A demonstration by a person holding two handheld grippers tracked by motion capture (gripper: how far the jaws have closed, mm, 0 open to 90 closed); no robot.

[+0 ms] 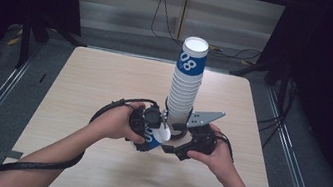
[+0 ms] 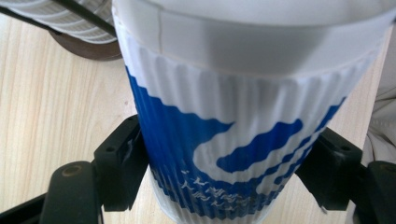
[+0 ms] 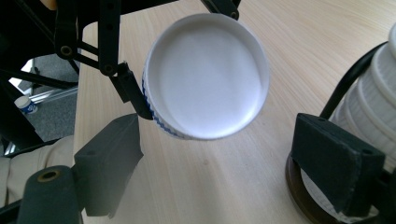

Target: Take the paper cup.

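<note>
One cup [image 2: 243, 140] clamped in left gripper [image 1: 145, 126]; right gripper [image 3: 233, 182] jaws apart; one cup stack [image 1: 186, 84].

Left gripper [image 1: 151, 130] clamped, right gripper [image 1: 182, 139] with jaws apart, side by side.

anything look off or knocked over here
Nothing looks spilled or damaged. The tall stack of ribbed blue-and-white paper cups stands upright on its round brown base. One single ribbed blue-and-white paper cup lies tipped sideways, but it is clamped in the left gripper, not fallen.
</note>
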